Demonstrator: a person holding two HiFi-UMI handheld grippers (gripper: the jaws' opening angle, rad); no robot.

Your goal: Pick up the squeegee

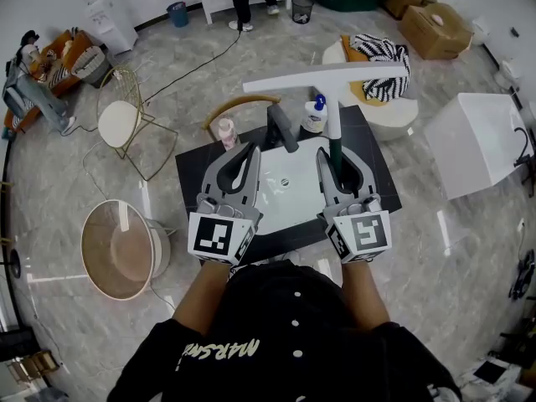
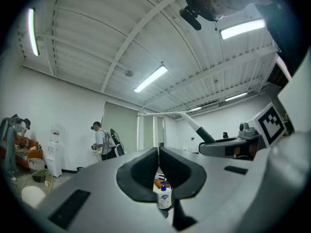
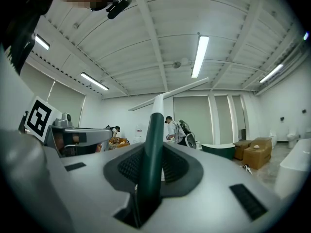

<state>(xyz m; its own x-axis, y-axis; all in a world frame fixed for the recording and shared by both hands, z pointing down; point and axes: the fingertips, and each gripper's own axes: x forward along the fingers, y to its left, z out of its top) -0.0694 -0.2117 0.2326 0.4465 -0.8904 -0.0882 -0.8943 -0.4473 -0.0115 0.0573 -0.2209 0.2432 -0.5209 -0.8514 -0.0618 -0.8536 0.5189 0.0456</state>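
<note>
1. My right hand-held gripper is clamped on the dark green handle of the squeegee. It holds the tool in the air above the white sink set into the dark counter.
2. My left hand-held gripper has its jaws pressed together with nothing between them. It hangs beside the right one, apart from the squeegee.
3. Risk: the grip sits low on the handle and the wide blade is at the far end. I judge that this top-heavy tool could pivot or slide between the pads if I swing it.
4. Risk: the soap bottle and faucet stand close under the blade, so a tilt forward could knock them.
5. The handle's long axis stands upright, blade end up. The white blade lies crosswise on top, running left to right with its right end slightly higher.
</note>
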